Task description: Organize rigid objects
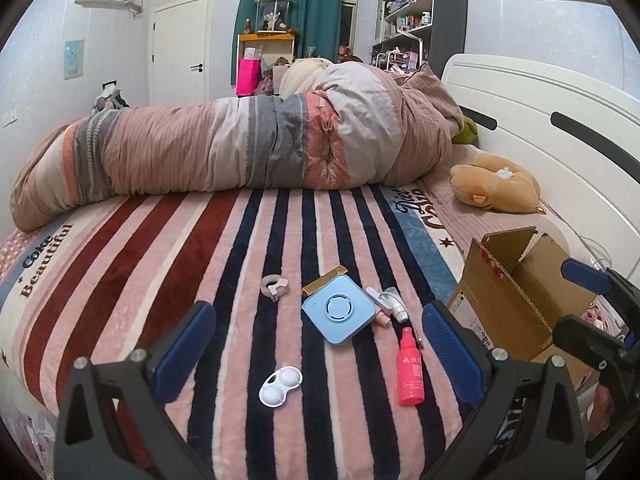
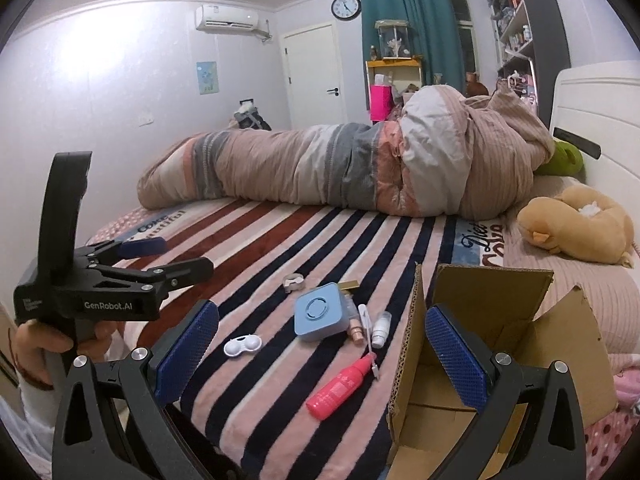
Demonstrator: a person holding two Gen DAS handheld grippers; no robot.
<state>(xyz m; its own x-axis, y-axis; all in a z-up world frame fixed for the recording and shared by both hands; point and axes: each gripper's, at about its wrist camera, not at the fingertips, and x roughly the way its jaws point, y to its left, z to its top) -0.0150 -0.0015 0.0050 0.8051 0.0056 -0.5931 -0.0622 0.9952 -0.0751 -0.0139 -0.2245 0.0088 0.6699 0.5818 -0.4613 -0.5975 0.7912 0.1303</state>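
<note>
Left hand-held gripper (image 1: 316, 348) is hovering low over the striped blanket (image 1: 180, 264), fingers spread wide, holding nothing. Farthest left of the scatter a small tape dispenser (image 1: 274, 284) is lying alone. Nearer, a white contact lens case (image 1: 280, 385) is sitting between the fingers' line of sight. Next a blue square box (image 1: 339, 309) is resting partly on a gold-edged card and touching a cluster of small tubes (image 1: 390, 304). A red spray bottle (image 1: 410, 372) is lying on its side just beside them. The open cardboard box (image 1: 516, 300) is standing at the right edge of the bed. Right hand-held gripper (image 2: 322, 350) is also gaping wide and empty, its right finger hanging over the box mouth.

Risks, as I judge them: the plush pile is soft, so the flat lens case may press down and slip the pads; the bottle may roll; the tubes are crowding the blue box. A raised box flap is standing in the path. Plush toy (image 1: 496, 184) and rolled duvet (image 1: 240, 140) are lying well apart.
</note>
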